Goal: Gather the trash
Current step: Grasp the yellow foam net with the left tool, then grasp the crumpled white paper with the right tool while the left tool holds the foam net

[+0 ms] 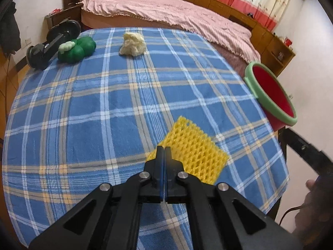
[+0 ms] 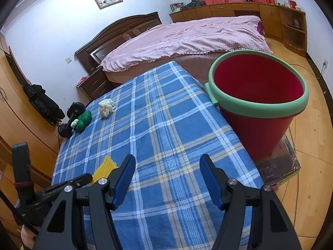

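Observation:
A yellow foam net (image 1: 194, 152) lies on the blue plaid tablecloth (image 1: 104, 104), near its right front part. My left gripper (image 1: 164, 149) is shut, its tips at the net's near left edge; whether the edge is pinched between them cannot be told. A crumpled cream paper ball (image 1: 132, 44) lies at the far side. A red bucket with a green rim (image 2: 258, 98) stands beside the table's right edge. My right gripper (image 2: 166, 162) is open and empty above the near part of the cloth. The net (image 2: 104, 168) and paper ball (image 2: 106, 107) show in the right wrist view too.
A green toy (image 1: 77, 49) and a black suction-cup mount (image 1: 50, 45) sit at the table's far left corner. A bed with a pink cover (image 1: 166, 12) stands behind the table. The bucket rests on a low stand with books (image 2: 281, 166). Wooden floor lies to the right.

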